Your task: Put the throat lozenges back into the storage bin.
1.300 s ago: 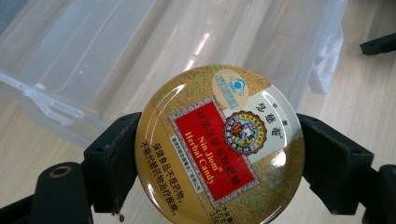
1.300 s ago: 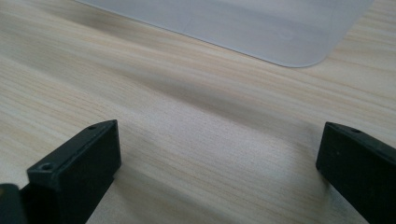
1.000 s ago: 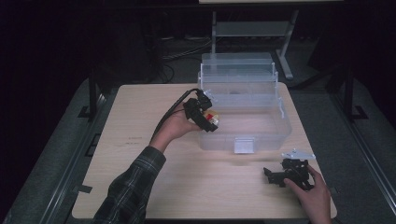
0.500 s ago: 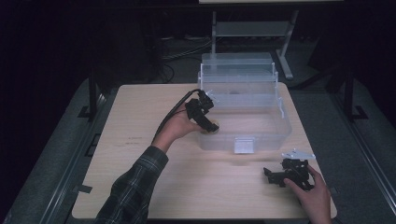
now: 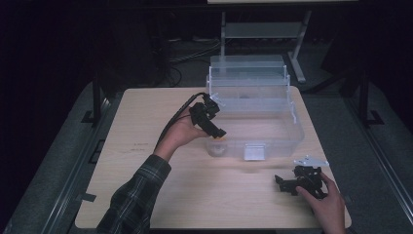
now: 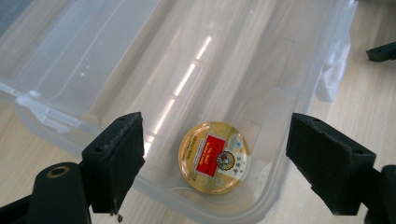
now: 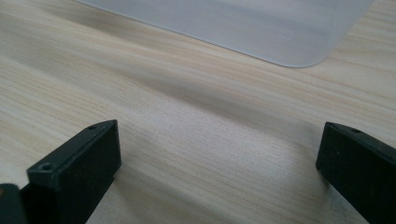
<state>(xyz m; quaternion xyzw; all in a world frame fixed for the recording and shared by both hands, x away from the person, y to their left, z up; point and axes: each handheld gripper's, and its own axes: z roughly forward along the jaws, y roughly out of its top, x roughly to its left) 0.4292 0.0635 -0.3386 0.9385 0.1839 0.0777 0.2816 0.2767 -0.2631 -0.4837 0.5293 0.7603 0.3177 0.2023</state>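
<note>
Left tongs [image 5: 217, 127] hang over the near left corner of the clear plastic storage box [image 5: 287, 127], their two black jaws spread wide apart and holding nothing. Directly beyond and below the gap between those jaws, in the left gripper view, the round gold tin with a red label [image 6: 214, 157] lies flat on the box floor, tucked into the corner nearest the tongs and touching neither jaw. Right tongs [image 5: 288, 184] rest low at the near right of the pale wooden table [image 5: 146, 131], well apart from the left pair, jaws likewise wide apart over bare wood. Ahead of them lies the box's rounded corner.
</note>
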